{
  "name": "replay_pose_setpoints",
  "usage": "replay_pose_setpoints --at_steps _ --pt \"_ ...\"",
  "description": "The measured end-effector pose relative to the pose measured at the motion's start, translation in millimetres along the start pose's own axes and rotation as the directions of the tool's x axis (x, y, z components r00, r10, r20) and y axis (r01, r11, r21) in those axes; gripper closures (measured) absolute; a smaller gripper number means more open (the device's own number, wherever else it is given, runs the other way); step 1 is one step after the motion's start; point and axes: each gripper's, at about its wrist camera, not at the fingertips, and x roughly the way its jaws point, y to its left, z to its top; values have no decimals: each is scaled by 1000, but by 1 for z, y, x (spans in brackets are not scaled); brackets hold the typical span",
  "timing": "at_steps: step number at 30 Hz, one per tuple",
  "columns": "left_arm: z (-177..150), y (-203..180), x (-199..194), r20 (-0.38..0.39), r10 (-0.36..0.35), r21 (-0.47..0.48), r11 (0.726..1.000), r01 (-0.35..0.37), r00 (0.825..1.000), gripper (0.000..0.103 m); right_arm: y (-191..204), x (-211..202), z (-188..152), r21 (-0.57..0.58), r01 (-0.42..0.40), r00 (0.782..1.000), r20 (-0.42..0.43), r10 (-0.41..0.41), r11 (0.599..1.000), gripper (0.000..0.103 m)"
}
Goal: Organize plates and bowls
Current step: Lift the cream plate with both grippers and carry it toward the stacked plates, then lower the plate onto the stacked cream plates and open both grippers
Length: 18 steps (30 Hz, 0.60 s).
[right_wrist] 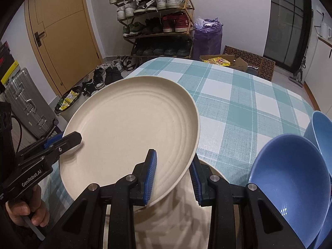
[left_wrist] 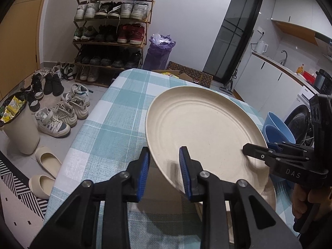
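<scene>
we had the cream plate [left_wrist: 199, 128] up off the checked tablecloth, tilted, its ridged rings facing us. it was round and shallow, with a raised rim, gripped at two spots on its near edge. under it we saw a second cream plate [right_wrist: 166, 224] lying flat on the cloth. off to the right sat the blue bowls [right_wrist: 290, 178], glossy and deep, nested and leaning, just beside that lower plate.

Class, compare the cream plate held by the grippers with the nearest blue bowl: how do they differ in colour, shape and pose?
The plate is cream; the bowl is blue. The plate is flat and shallow with ridged rings; the bowl is deep and smooth. The plate is lifted and tilted, gripped at its rim by both grippers; the bowl is not gripped. Both are round, empty dishes.
</scene>
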Motion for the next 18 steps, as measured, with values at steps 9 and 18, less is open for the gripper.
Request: replay_pose_setpoints --at_steps 9,18 --pt "0 -12 -6 -13 -8 32 999 8 1000 76 0 -11 -24 12 -1 1000 -29 2 1000 72" --pt "-1 -27 -11 -14 -20 78 997 21 1000 76 -5 -32 -43 37 6 1000 -25 -5 999 72"
